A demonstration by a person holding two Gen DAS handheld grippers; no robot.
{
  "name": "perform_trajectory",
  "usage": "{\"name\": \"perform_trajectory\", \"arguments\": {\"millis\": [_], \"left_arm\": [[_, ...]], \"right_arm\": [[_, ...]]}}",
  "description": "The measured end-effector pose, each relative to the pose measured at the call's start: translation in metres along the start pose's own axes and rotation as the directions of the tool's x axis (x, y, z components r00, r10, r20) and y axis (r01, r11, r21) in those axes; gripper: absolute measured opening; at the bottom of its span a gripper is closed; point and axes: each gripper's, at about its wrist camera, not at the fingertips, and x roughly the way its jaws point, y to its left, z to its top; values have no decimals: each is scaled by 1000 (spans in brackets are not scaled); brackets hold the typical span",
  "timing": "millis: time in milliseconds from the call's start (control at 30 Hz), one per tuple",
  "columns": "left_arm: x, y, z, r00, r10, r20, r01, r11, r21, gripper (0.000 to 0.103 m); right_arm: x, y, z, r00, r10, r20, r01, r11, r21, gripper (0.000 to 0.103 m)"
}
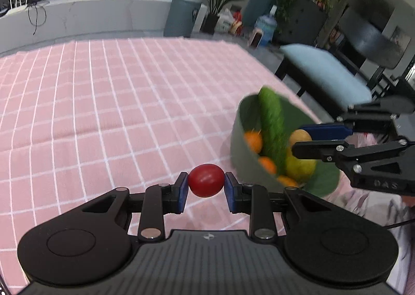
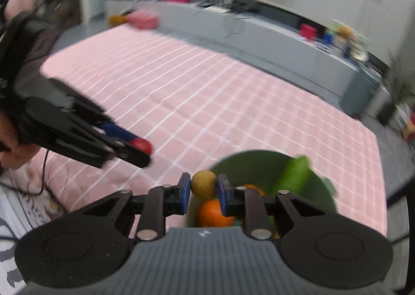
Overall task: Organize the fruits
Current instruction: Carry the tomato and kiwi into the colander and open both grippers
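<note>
Pink checked cloth (image 1: 103, 103) over the tabletop, green bowl (image 1: 243, 155) at its right edge holding a cucumber (image 1: 272, 123) and oranges (image 1: 254, 140). Left claw (image 1: 206, 186) level above the cloth, pinching a red tomato (image 1: 206, 180). Right claw (image 2: 203, 188) poised over the bowl, clamped on a small yellow-brown fruit (image 2: 203, 184).

- The tablecloth (image 1: 109, 103) is pink, crossed by a thin white grid.
- The bowl (image 1: 240, 149) is a dull sage green.
- The cucumber (image 1: 272, 123) is bright, mottled green.
- The oranges (image 1: 253, 141) are vivid orange.
- The left tool (image 1: 206, 188) is black with blue pads (image 1: 183, 192), around a glossy red tomato (image 1: 206, 180).
- The right tool (image 2: 204, 189) matches it, around a speckled yellow-brown fruit (image 2: 203, 183).
</note>
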Motion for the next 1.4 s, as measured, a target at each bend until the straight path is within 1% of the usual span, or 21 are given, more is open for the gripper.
{"name": "perform_trajectory", "arguments": {"millis": [133, 233, 400, 567, 633, 767, 867, 1033, 1267, 1400], "left_arm": [[-8, -23, 14, 999, -26, 32, 25, 999, 36, 33], [-5, -43, 24, 998, -42, 37, 39, 997, 67, 33], [13, -75, 38, 998, -57, 17, 54, 991, 121, 33], [35, -97, 43, 998, -52, -27, 56, 984, 169, 33], [43, -106, 42, 998, -34, -49, 43, 978, 204, 33], [65, -116, 36, 995, 28, -99, -1, 966, 257, 33], [78, -119, 32, 990, 59, -131, -21, 961, 274, 33], [92, -120, 26, 984, 84, -158, -34, 955, 296, 33], [101, -121, 24, 980, 92, -178, -35, 954, 299, 33], [102, -122, 25, 980, 94, -177, -37, 953, 301, 33]], "right_arm": [[-18, -28, -11, 998, -61, 27, 57, 989, 134, 18], [-27, -42, -20, 995, -93, 38, 82, 970, 230, 18], [-32, -64, -36, 992, -114, 51, 88, 928, 363, 18], [-26, -79, -49, 991, -126, 41, 95, 892, 443, 18], [-21, -84, -52, 992, -123, 33, 94, 883, 460, 18], [-7, -90, -54, 993, -116, 6, 101, 882, 460, 18], [4, -90, -54, 994, -108, -8, 100, 885, 455, 18], [22, -91, -55, 993, -114, -29, 115, 895, 430, 18], [34, -89, -54, 992, -111, -60, 126, 904, 408, 18], [40, -88, -54, 992, -106, -74, 127, 907, 401, 18]]}}
